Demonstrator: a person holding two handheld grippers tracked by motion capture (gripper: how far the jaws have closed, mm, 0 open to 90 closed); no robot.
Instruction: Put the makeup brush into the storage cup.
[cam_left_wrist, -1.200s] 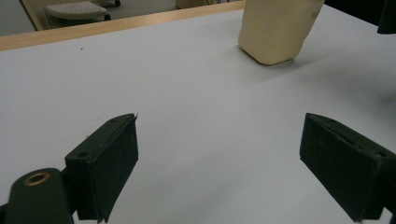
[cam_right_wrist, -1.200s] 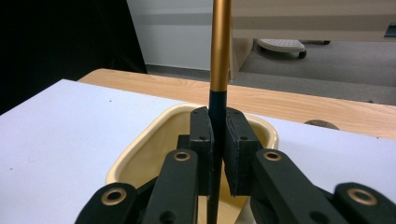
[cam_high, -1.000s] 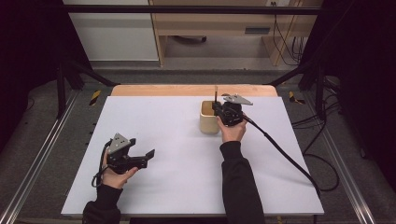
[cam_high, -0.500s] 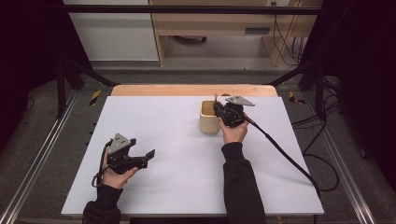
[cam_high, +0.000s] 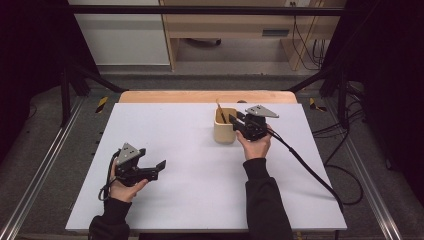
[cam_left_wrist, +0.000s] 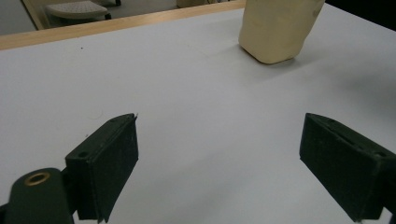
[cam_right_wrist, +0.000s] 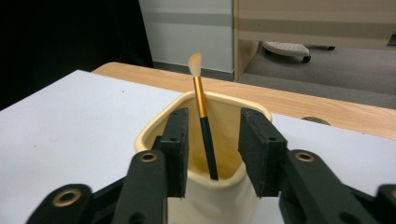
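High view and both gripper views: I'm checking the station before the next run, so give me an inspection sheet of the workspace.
Surface: white table top with a wooden strip at its far edge.
Job's things: cream cup upright; brush stands in it, bristles up, leaning on the wall.
Clutter: nothing seen.
Grippers: right gripper at the cup, jaws just been opening, brush between them but untouched; left gripper low over bare table, jaws wide, holding nothing.
Cables: right gripper's cable trails off the table's right side; more cables lie on the floor there.
Surroundings: black frame posts, wooden furniture behind, grey floor.
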